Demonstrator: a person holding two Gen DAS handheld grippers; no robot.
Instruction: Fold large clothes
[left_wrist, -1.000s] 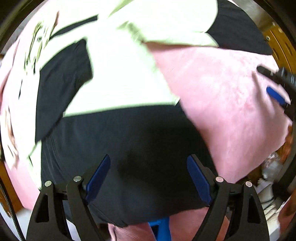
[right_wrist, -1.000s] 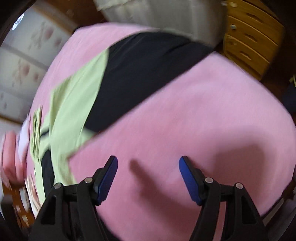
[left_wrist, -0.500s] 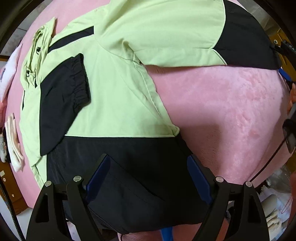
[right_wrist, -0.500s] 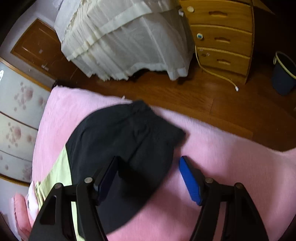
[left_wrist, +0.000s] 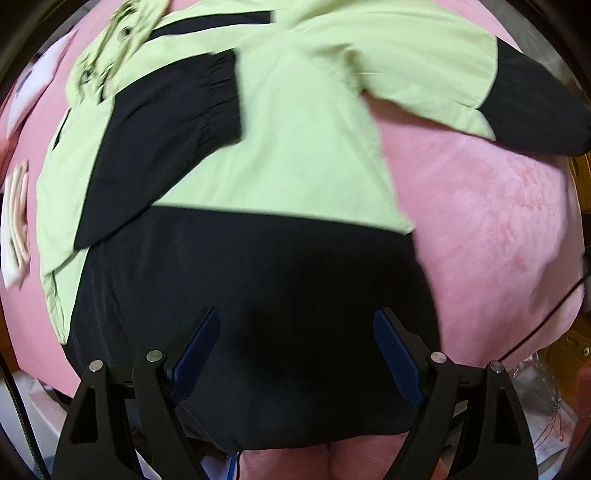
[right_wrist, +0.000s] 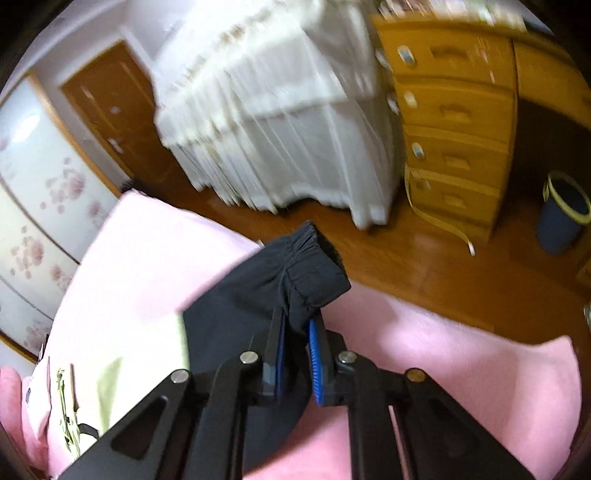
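Pink blanket (left_wrist: 498, 229) holds a green and black jacket (left_wrist: 295, 147). Right gripper (right_wrist: 295, 343), empty before, is closing on the black sleeve cuff (right_wrist: 310, 269), apparently lifted. Left gripper (left_wrist: 295, 354) stays wide over the black hem.

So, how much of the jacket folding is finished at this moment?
Done: one black-cuffed sleeve already lies folded across the green jacket on the pink blanket. In hand: the right gripper is closing on the other sleeve's cuff, lifted off the blanket. Left: laying that sleeve over and folding the body; the left gripper hangs open above the black hem.
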